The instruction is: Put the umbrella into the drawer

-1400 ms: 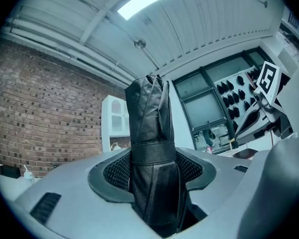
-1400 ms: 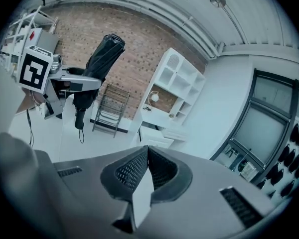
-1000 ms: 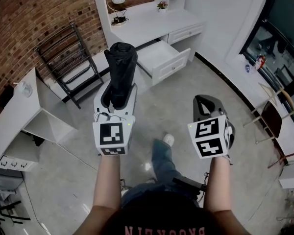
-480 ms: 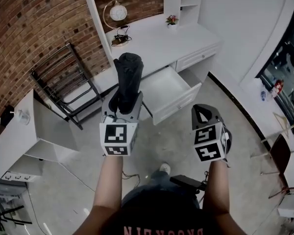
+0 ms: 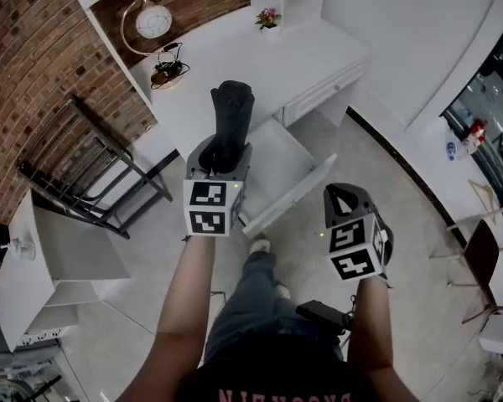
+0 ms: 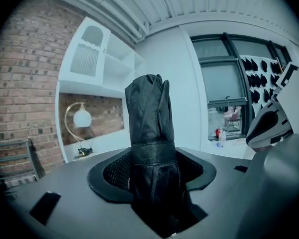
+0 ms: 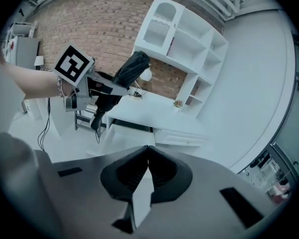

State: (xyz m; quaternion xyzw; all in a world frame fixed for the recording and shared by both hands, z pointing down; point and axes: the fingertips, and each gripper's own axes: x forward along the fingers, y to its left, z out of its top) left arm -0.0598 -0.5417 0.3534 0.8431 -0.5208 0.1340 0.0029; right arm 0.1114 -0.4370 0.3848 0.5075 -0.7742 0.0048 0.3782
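Observation:
A folded black umbrella (image 5: 234,115) stands up from my left gripper (image 5: 222,153), which is shut on its lower part. It hangs in the air over the near left corner of the open white drawer (image 5: 287,167) under the desk (image 5: 260,61). In the left gripper view the umbrella (image 6: 150,133) fills the gap between the jaws. My right gripper (image 5: 340,194) is shut and empty, to the right of the drawer's front. Its jaws meet in the right gripper view (image 7: 148,152), which also shows the left gripper's marker cube (image 7: 74,63) and the umbrella (image 7: 128,72).
On the desk stand a globe lamp (image 5: 153,22) and a small potted plant (image 5: 268,17). A black metal rack (image 5: 84,170) leans by the brick wall at the left. A white shelf unit (image 5: 54,254) is at the near left. A chair (image 5: 486,241) stands at the far right.
Both grippers have travelled toward the desk. The drawer, earlier well ahead of the umbrella, now lies right beside and under it. The left gripper's hold on the umbrella is unchanged.

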